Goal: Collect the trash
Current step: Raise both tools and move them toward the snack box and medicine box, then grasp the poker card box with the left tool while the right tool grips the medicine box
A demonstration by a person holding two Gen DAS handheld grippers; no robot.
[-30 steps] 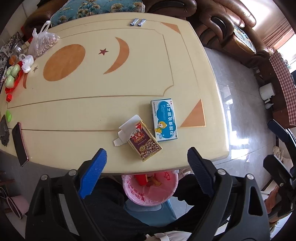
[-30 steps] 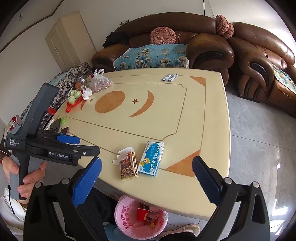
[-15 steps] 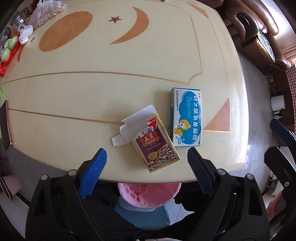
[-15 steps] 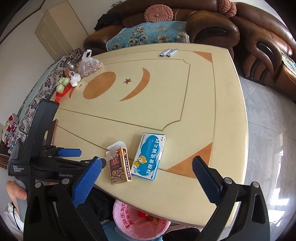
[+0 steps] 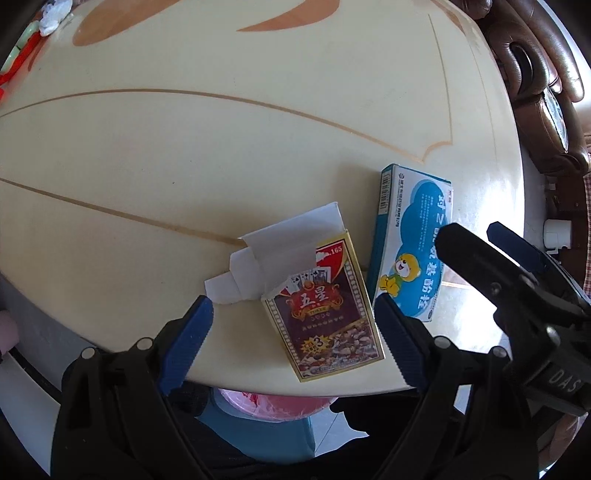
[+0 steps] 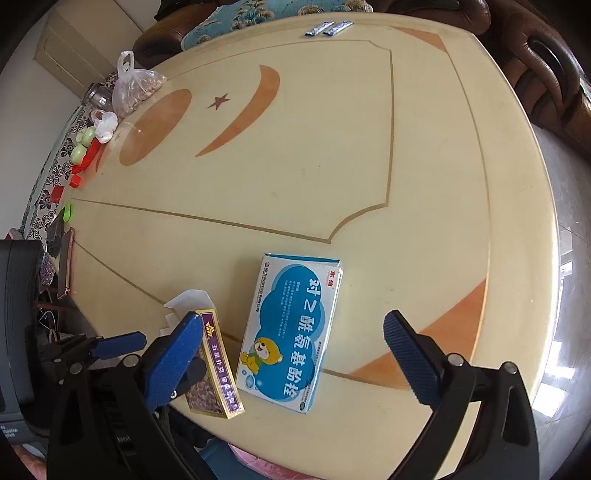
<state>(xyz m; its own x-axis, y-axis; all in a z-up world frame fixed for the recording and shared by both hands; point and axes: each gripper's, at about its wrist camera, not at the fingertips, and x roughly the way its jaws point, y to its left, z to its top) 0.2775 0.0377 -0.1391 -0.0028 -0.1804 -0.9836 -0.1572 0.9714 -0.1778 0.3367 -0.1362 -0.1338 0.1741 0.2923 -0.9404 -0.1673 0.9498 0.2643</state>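
The playing-card box [image 5: 325, 314] lies flat at the table's [image 5: 221, 147] near edge, flap open, its long axis running roughly along the left gripper [image 5: 291, 325], whose wide-open, empty fingers straddle it. The blue medicine box [image 6: 291, 332] sits just beside it, between the right gripper's [image 6: 291, 354] spread, empty fingers. Both grippers have dropped much closer than a second ago.

Pink trash bin [image 5: 273, 404] mostly hidden under table [image 5: 221, 147] edge at 6 o'clock, contents unreadable. Blue medicine box [image 5: 413, 251] lower right corner covered by right gripper [image 5: 524, 266] at 3 o'clock. Card box [image 6: 216, 373] partly behind a blue finger [image 6: 171, 363] at 8 o'clock. Two sachets [image 6: 328, 28] at 12 o'clock too small to read.
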